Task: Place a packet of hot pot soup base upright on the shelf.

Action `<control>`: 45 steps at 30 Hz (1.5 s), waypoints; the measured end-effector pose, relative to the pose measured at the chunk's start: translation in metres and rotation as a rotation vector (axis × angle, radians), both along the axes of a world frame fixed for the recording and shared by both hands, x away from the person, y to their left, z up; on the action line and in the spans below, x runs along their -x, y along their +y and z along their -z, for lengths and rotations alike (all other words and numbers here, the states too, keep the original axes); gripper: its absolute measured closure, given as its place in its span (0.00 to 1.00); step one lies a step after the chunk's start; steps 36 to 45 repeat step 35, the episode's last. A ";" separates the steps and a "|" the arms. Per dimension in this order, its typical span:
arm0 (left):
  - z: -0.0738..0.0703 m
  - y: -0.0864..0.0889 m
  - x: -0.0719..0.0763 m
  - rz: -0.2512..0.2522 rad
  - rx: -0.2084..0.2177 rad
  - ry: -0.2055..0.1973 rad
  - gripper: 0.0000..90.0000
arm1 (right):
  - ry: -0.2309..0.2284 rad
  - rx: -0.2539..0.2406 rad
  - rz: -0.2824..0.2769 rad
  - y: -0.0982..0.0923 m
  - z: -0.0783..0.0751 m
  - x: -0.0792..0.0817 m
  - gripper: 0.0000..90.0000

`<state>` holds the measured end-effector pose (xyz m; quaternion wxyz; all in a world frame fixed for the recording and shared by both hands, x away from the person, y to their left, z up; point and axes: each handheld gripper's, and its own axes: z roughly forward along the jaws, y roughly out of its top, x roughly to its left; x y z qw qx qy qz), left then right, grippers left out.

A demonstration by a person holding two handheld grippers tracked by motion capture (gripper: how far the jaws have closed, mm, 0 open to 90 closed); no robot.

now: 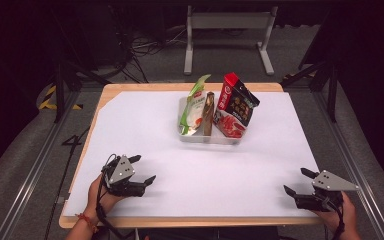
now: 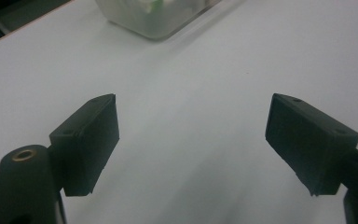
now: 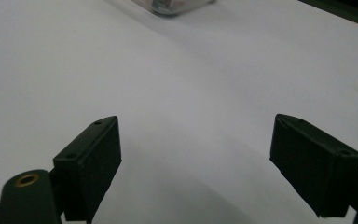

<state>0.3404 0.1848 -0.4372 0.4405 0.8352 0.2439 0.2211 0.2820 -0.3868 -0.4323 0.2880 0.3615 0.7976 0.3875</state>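
The left gripper [image 1: 144,170] sits near the near-left corner of the white table [image 1: 145,125], its jaws spread wide with nothing between them. The right gripper [image 1: 296,181] sits near the near-right corner, jaws likewise wide apart and empty. Both point toward the far middle of the table.

There, well apart from both grippers, stands a clear tray [image 1: 207,138], far and to the right of the left gripper, far and to the left of the right one. In it three packets stand on end, long axes roughly upright: a green-and-white pouch [image 1: 192,107] on the left leaning right at its top, a slim brown packet [image 1: 208,114] in the middle, and a red-and-black bag [image 1: 234,106] on the right, tilted with its top corner toward the left.

In the left gripper view the tray's corner [image 2: 156,18] shows at the far edge; in the right gripper view its edge [image 3: 170,6] is blurred.
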 end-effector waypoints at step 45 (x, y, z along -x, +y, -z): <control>0.000 -0.001 -0.003 -0.009 -0.009 -0.005 0.19 | -0.020 -0.012 0.000 0.007 -0.005 0.001 0.18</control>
